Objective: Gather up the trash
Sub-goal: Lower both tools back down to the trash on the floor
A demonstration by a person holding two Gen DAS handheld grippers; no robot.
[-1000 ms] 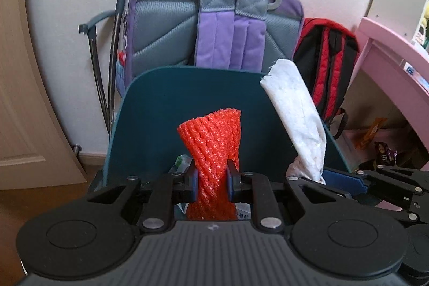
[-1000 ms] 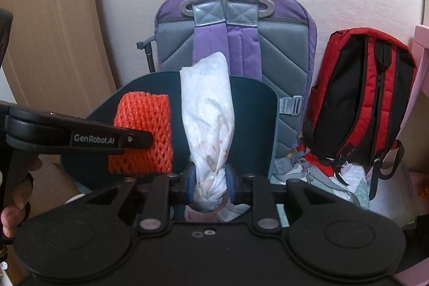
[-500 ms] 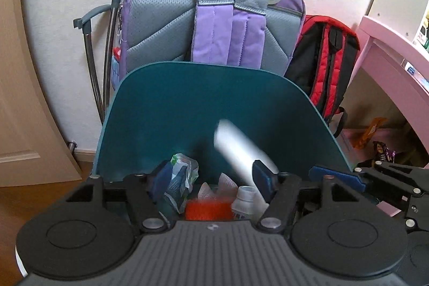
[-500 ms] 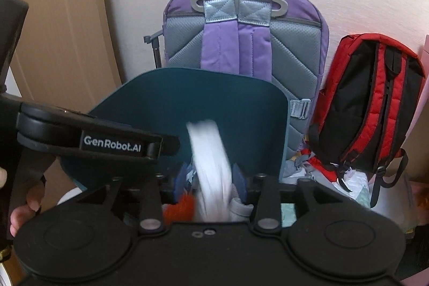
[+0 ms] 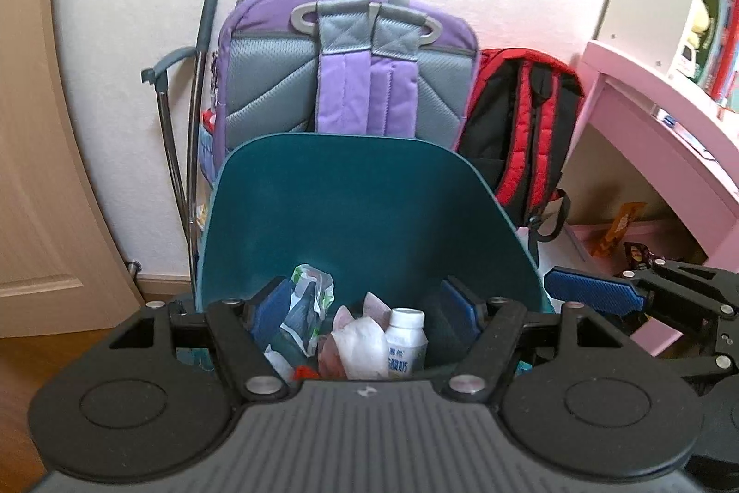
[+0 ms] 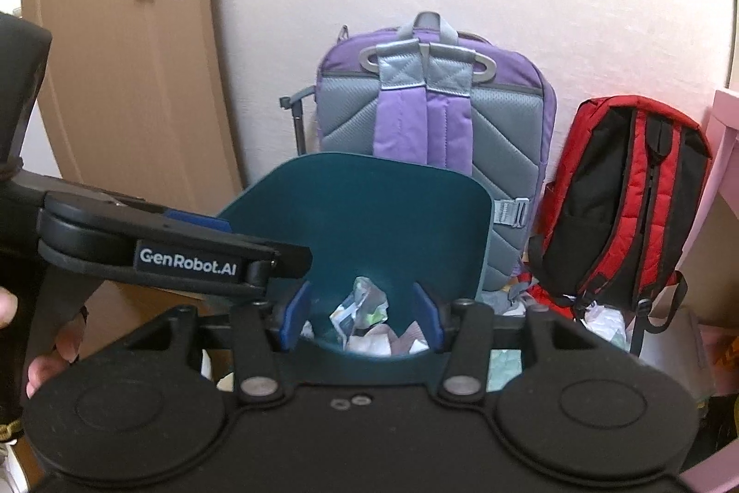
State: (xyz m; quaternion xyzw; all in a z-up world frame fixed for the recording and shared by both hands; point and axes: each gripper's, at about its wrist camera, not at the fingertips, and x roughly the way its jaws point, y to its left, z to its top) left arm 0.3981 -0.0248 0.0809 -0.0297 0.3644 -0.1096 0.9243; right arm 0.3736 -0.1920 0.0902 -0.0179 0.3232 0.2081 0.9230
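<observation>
A dark teal bin [image 5: 365,206] with its lid raised stands in front of me; it also shows in the right wrist view [image 6: 369,225]. Inside lie a crumpled green-and-white wrapper [image 5: 307,299], white tissue [image 5: 362,343], a small white bottle [image 5: 405,343] and a bit of the red foam net [image 5: 305,373]. My left gripper [image 5: 365,308] is open and empty above the bin's mouth. My right gripper [image 6: 362,315] is open and empty, beside it on the right, also over the bin. The right gripper's blue pad [image 5: 593,292] shows in the left wrist view.
A purple and grey backpack [image 5: 351,58] leans on the wall behind the bin, with a red and black backpack [image 5: 522,123] to its right. A pink desk [image 5: 660,132] stands at the right, a wooden door [image 6: 120,45] at the left.
Both grippers opened. The red foam net fell from the left one and the white tissue from the right one into the bin. Both grippers then pulled back and up.
</observation>
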